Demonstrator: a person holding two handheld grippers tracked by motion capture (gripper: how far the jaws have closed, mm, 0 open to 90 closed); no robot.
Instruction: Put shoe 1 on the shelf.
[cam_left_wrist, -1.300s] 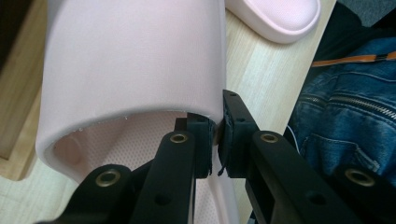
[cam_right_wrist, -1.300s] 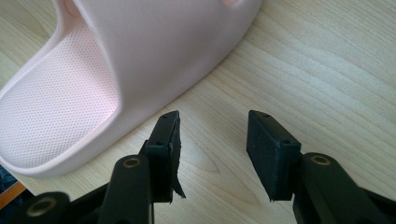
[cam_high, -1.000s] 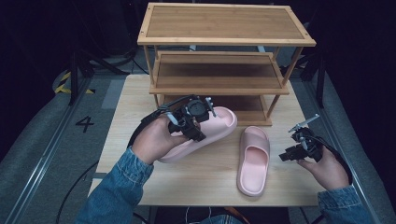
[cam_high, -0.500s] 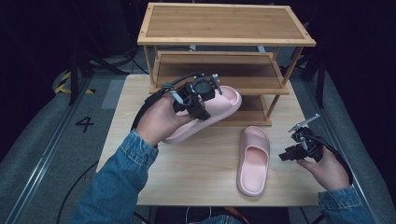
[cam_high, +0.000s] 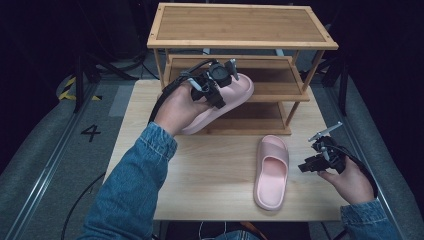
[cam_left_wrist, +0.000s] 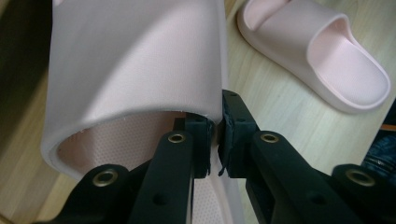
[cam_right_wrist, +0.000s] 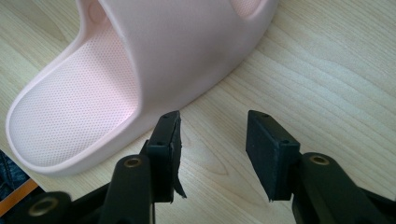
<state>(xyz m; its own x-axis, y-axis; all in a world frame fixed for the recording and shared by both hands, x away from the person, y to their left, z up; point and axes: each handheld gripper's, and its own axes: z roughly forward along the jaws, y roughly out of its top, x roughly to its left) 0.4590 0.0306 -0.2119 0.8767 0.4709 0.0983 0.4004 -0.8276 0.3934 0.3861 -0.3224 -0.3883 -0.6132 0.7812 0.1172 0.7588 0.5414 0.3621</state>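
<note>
My left gripper (cam_high: 218, 95) is shut on the strap edge of a pink slipper (cam_high: 220, 102), held in the air in front of the wooden rack's middle shelf (cam_high: 280, 82). In the left gripper view the pads (cam_left_wrist: 200, 140) pinch the slipper's strap (cam_left_wrist: 140, 70). A second pink slipper (cam_high: 271, 170) lies flat on the table (cam_high: 210, 165); it also shows in the left gripper view (cam_left_wrist: 322, 51). My right gripper (cam_high: 306, 166) hovers just right of that slipper, open, with bare wood between its jaws (cam_right_wrist: 212, 154). The lying slipper (cam_right_wrist: 140, 65) sits just ahead of them.
A three-tier wooden shoe rack (cam_high: 240, 25) stands at the table's back, its shelves bare. Dark floor and grey rails flank the table. The person's denim sleeves reach in from the bottom.
My left hand has carried the held slipper up and toward the rack's middle shelf. The right gripper and the lying slipper have stayed put.
</note>
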